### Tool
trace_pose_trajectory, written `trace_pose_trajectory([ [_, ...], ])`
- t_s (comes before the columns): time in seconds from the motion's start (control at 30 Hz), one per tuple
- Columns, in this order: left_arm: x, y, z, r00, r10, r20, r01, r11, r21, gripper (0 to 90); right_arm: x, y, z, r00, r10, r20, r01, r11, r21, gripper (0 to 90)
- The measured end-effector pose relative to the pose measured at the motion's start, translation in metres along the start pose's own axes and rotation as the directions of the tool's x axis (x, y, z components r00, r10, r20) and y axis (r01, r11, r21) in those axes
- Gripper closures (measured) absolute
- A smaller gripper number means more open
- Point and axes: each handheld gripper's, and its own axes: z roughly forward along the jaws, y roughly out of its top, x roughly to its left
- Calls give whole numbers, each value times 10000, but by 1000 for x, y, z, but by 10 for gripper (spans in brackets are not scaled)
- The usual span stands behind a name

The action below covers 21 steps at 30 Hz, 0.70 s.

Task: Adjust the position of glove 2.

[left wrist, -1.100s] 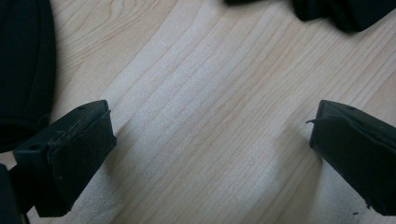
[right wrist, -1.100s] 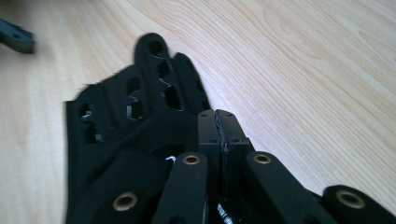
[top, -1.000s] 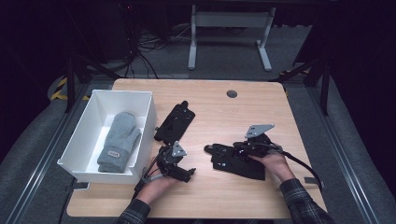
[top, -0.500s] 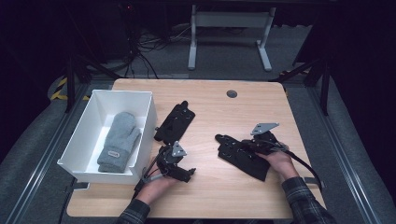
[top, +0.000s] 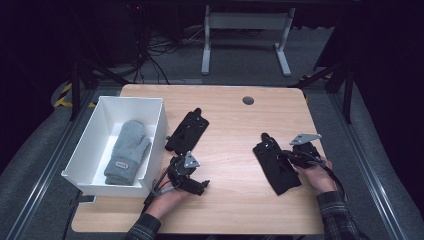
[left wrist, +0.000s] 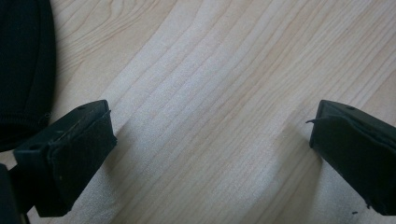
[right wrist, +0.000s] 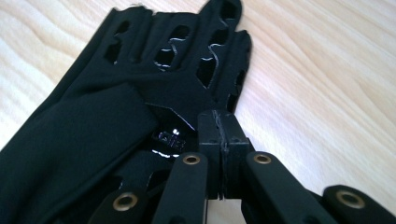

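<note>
A black glove (top: 275,162) lies on the right half of the wooden table (top: 230,120). My right gripper (top: 286,156) is shut on its right edge. In the right gripper view the closed jaws (right wrist: 222,128) pinch the glove (right wrist: 116,107) near its cut-out finger slots. A second black glove (top: 187,131) rests beside the white bin (top: 131,98). My left gripper (top: 190,176) sits low over the table just below that glove. Its jaws (left wrist: 210,149) are open wide over bare wood, with the glove's edge (left wrist: 23,70) at the upper left of the left gripper view.
A grey mitten (top: 127,150) lies inside the white bin at the table's left side. A round cable hole (top: 248,100) marks the far edge. Beyond the table stand a metal frame and cables on the floor.
My right gripper has dragged the black glove to the right, and the glove has turned so its fingers point farther away. The left gripper has stayed put.
</note>
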Motion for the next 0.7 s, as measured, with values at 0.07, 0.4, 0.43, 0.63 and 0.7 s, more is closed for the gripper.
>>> trace_pose_trajectory([
  [0.07, 0, 0, 0, 10000, -2, -5, 2, 10000, -12, 2, 1, -4, -5, 10000, -10, -48, 10, 10000, 83, 899],
  [0.4, -1, -1, 0, 10000, -24, -4, 24, 10000, -74, 2, 27, -15, -18, 9983, -223, -546, 229, 9997, 95, 899],
  [0.43, -1, -1, 0, 10000, -22, -3, 22, 10000, -72, 2, 28, -15, -18, 9982, -276, -528, 279, 9996, 51, 899],
  [0.63, 0, 4, -1, 10000, 50, 70, -52, 9996, 283, 4, 21, -15, -26, 9998, 169, -102, -179, 9942, -1059, 708],
  [0.7, 1, 5, -2, 9999, 104, 32, -105, 9995, 314, 52, 15, -19, -25, 9982, 595, 114, -576, 9900, -1287, 616],
])
